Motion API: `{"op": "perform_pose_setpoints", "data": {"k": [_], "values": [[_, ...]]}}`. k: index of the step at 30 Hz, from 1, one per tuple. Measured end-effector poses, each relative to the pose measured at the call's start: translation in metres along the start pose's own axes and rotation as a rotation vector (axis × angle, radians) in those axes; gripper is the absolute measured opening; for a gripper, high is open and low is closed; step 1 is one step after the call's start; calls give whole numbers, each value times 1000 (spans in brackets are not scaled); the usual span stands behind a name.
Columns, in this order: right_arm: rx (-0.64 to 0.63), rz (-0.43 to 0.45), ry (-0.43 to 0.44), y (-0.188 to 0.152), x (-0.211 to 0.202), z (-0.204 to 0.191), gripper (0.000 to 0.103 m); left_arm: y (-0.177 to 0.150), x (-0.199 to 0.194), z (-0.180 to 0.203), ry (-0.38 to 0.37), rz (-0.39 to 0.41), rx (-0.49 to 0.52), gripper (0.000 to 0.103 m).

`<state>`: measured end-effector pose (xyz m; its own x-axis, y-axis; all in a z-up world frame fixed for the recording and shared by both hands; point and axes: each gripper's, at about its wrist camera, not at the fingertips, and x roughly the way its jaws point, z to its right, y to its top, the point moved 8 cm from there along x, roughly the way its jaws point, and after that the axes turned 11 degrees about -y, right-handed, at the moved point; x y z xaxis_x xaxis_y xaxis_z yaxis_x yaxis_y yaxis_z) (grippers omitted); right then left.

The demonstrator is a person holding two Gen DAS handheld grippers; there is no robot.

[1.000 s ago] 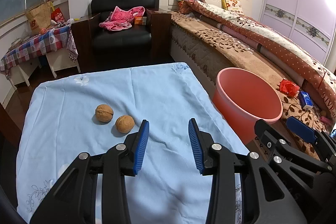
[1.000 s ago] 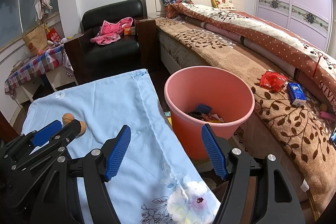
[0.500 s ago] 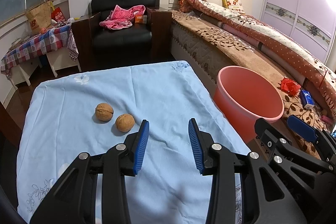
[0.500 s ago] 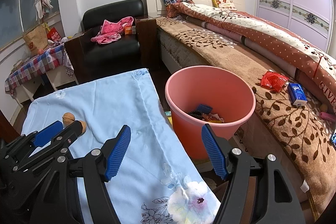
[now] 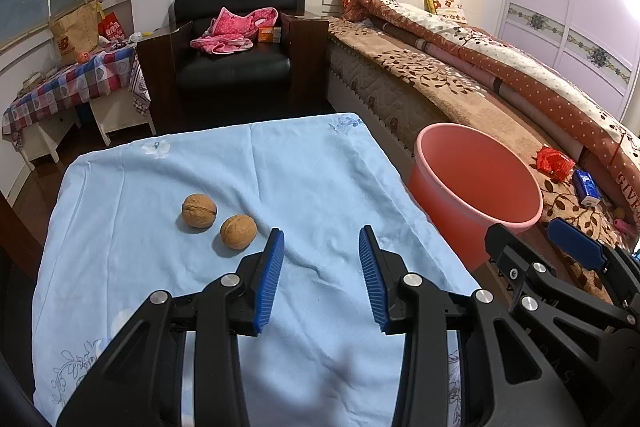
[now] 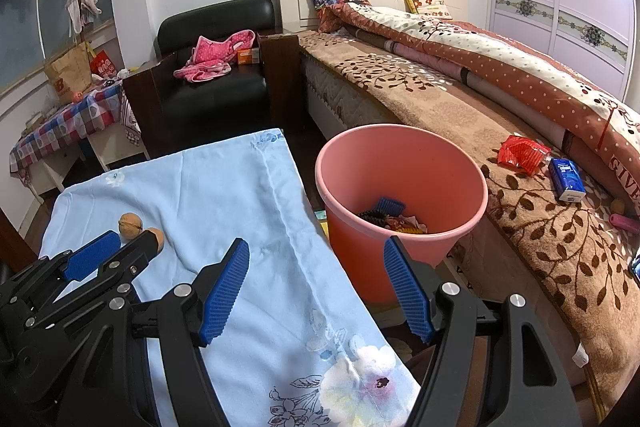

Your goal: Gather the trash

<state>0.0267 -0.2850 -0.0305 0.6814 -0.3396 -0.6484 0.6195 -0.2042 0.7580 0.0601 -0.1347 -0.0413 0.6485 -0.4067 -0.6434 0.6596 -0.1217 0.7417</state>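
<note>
Left wrist view shows the left gripper (image 5: 320,247) with its blue ribbed jaws standing apart and nothing between them, poised over the pale blue floral cloth (image 5: 160,267) that covers the surface. Two brown round walnuts (image 5: 199,210) lie on that cloth, just beside each other and just ahead-left of the left jaw, not touching it. From the right wrist view the nearer walnut is partly hidden behind the left gripper's black frame. The right gripper (image 6: 316,259) also has its jaws wide apart and empty, above the cloth's edge and the round pink plastic bucket (image 6: 452,163) that stands between the surface and the bed (image 6: 440,107). Inside the bucket sits a small heap of rubbish (image 6: 394,217), a blue ribbed piece and coloured wrappers, too jumbled to name singly; the left view sees only the bucket's inner wall. On the bed's brown leaf-patterned blanket lie a crumpled red wrapper (image 6: 520,153) and a small blue carton (image 6: 566,179), well apart from both grippers. Both lower frame edges cut off the grippers' handles.
</note>
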Motion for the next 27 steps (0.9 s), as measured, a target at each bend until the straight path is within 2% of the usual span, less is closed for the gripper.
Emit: {"op": "perform_pose_setpoints", "data": {"k": [27], "values": [[0,-5,1,-2,0,-2,69,-10,0,-8,10,-20,-2,40]]}}
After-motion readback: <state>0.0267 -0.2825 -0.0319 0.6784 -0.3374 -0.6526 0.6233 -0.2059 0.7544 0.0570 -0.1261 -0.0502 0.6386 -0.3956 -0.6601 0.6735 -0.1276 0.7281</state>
